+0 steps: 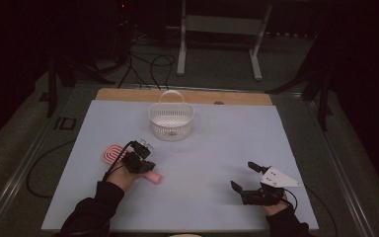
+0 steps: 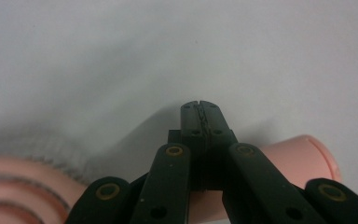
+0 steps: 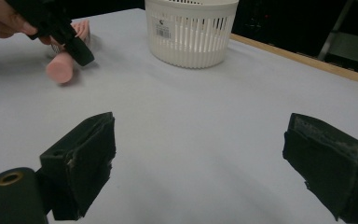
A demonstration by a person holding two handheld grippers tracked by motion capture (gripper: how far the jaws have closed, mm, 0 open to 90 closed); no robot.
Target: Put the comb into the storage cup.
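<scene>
Left gripper (image 2: 200, 109) jaws fully closed, empty, over pink brush (image 1: 116, 153) near table (image 1: 227, 143) left edge; right gripper (image 3: 200, 154) wide open, empty.

White slotted basket (image 1: 171, 122) with a loop handle sits upright toward the far middle of the light sheet (image 1: 227, 148); small label on its wall in the right gripper view. Bare wooden table edge (image 1: 128, 95) shows past the sheet. Behind it: black cables (image 1: 148, 66) on the floor, a grey metal stand (image 1: 219, 29).
</scene>
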